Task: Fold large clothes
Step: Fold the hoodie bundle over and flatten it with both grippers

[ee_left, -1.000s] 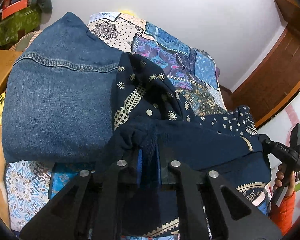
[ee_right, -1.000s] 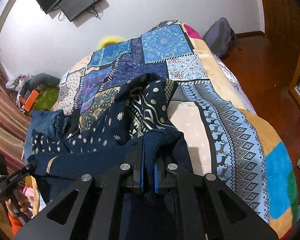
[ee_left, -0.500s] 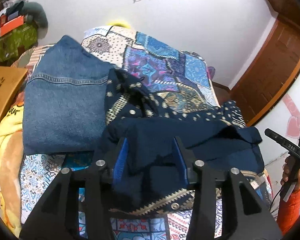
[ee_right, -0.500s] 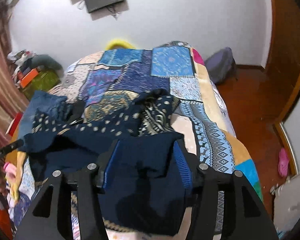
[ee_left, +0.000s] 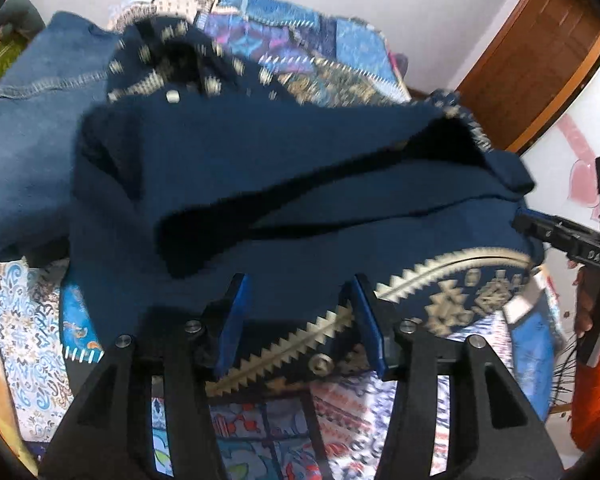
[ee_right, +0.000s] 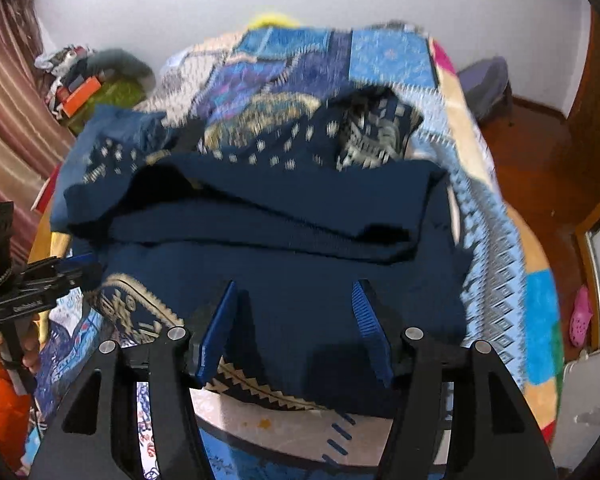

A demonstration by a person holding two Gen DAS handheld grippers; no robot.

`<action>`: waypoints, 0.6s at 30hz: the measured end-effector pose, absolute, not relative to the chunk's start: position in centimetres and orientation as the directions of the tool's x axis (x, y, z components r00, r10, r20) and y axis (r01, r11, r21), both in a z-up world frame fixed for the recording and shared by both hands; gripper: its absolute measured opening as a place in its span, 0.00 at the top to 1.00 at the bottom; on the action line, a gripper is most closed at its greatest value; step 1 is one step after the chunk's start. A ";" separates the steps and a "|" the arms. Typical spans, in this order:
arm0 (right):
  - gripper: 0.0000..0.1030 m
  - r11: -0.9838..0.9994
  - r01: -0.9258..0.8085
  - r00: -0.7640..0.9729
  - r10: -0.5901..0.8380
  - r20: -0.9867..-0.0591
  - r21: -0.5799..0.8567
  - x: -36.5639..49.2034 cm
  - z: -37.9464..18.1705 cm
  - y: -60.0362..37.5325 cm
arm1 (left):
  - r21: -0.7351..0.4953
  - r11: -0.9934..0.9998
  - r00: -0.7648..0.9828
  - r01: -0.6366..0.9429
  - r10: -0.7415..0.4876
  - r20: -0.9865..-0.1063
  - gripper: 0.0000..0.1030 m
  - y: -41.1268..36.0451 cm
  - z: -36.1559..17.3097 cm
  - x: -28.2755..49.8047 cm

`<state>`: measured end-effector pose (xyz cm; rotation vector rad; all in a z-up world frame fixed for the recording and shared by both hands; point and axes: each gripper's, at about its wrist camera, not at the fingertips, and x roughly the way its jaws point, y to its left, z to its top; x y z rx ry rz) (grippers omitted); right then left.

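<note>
Left tongs (ee_left: 300,320): jaws apart, clamping nothing. Right tongs (ee_right: 294,328): jaws apart, clamping nothing. The navy garment (ee_left: 300,200) lies folded on the bed (ee_right: 500,260), its hem below both pairs of tongs. Jeans (ee_left: 32,140) lie just beside it.

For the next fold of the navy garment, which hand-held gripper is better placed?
Neither clearly. Left hand-held gripper and right hand-held gripper both hover open over the navy garment's near hem. The left sits slightly better: its patterned hem corner lies between its fingers, beside the folded jeans.
</note>
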<state>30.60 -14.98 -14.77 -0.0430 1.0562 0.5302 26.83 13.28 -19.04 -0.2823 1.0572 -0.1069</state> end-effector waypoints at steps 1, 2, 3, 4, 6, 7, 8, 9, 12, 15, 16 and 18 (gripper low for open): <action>0.46 0.875 -0.435 0.375 0.391 -0.840 0.213 30.9 -15.0 -14.8 | -0.268 0.962 0.482 -0.057 -0.208 -0.851 0.51 13.3 -19.5 27.2; 0.46 0.874 -0.439 0.371 0.389 -0.843 0.210 31.2 -15.2 -14.6 | -0.265 0.962 0.476 -0.063 -0.204 -0.855 0.51 13.5 -19.9 27.6; 0.46 0.871 -0.446 0.363 0.386 -0.848 0.205 31.8 -15.4 -14.2 | -0.274 0.960 0.473 -0.059 -0.215 -0.854 0.51 13.7 -20.2 28.2; 0.46 0.868 -0.452 0.358 0.388 -0.849 0.206 32.0 -15.5 -14.0 | -0.278 0.959 0.471 -0.054 -0.221 -0.854 0.51 13.9 -20.3 28.6; 0.45 0.860 -0.467 0.334 0.387 -0.859 0.206 33.3 -15.8 -13.2 | -0.265 0.962 0.468 -0.058 -0.209 -0.859 0.51 14.4 -20.3 29.7; 0.45 0.860 -0.471 0.327 0.379 -0.866 0.198 33.6 -15.8 -13.0 | -0.265 0.962 0.468 -0.061 -0.207 -0.859 0.51 14.7 -20.0 30.2; 0.45 0.858 -0.478 0.320 0.371 -0.872 0.189 34.2 -15.7 -12.5 | -0.267 0.962 0.475 -0.060 -0.208 -0.855 0.51 15.0 -19.6 30.7; 0.45 0.853 -0.491 0.320 0.366 -0.874 0.177 34.8 -15.4 -12.0 | -0.265 0.963 0.485 -0.057 -0.205 -0.850 0.51 15.2 -19.1 31.1; 0.45 0.843 -0.518 0.346 0.360 -0.867 0.143 36.0 -14.6 -11.2 | -0.254 0.966 0.527 -0.040 -0.195 -0.827 0.51 15.9 -17.0 32.5; 0.45 0.867 -0.488 0.420 0.338 -0.842 0.105 38.2 -13.4 -10.7 | -0.239 0.970 0.582 -0.033 -0.176 -0.794 0.51 16.7 -14.4 34.3; 0.45 0.881 -0.464 0.449 0.323 -0.833 0.092 38.8 -13.0 -10.7 | -0.223 0.974 0.602 -0.031 -0.160 -0.783 0.51 17.0 -13.7 34.8; 0.45 0.919 -0.390 0.527 0.273 -0.805 0.056 39.7 -12.1 -10.9 | -0.151 0.987 0.654 -0.048 -0.084 -0.752 0.51 17.3 -12.1 35.5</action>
